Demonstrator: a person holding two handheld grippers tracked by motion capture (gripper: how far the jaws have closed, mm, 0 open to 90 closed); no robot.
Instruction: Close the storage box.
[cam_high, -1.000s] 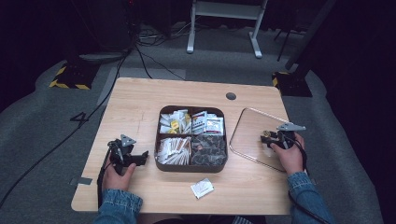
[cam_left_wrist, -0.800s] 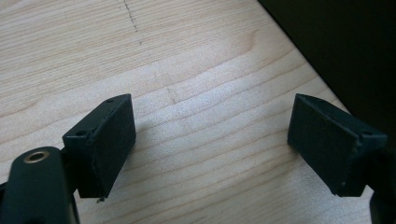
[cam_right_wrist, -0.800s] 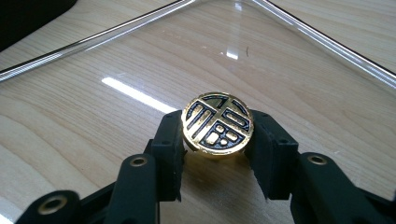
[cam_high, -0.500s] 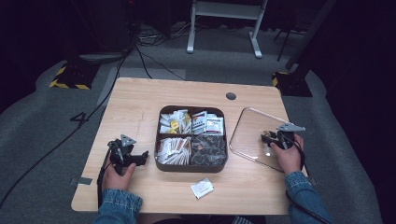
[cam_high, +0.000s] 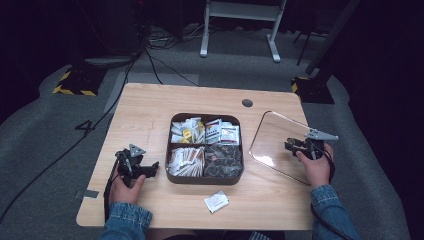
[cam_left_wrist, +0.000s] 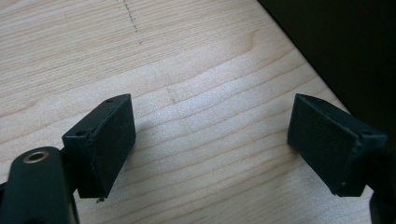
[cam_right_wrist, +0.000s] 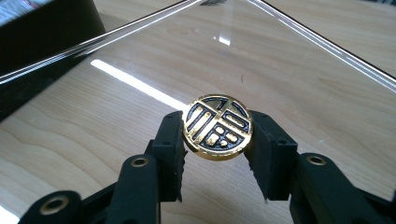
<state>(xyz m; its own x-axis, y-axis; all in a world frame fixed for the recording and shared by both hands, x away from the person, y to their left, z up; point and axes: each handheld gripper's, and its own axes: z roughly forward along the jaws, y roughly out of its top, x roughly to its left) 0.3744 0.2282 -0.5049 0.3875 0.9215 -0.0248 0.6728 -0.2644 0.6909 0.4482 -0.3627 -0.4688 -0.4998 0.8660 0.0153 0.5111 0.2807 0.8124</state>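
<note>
So the right hand-held gripper (cam_right_wrist: 217, 154) is clamped on the gold knob (cam_right_wrist: 218, 127) of the clear lid (cam_high: 280, 145), right of frame. The box (cam_high: 205, 179) it'd cover sits to its left, mid-frame. Left hand-held gripper (cam_left_wrist: 210, 140) is wide open over bare desk (cam_left_wrist: 187, 56).

At the table (cam_high: 150, 110) centre a compartmented tray (cam_high: 205, 179) is placed. At its 3 o'clock a clear lid (cam_high: 272, 135) is lifted by its knob (cam_right_wrist: 217, 127); at 6 o'clock a packet (cam_high: 216, 202) is found; at 9 o'clock, the left gripper (cam_high: 152, 169).
</note>
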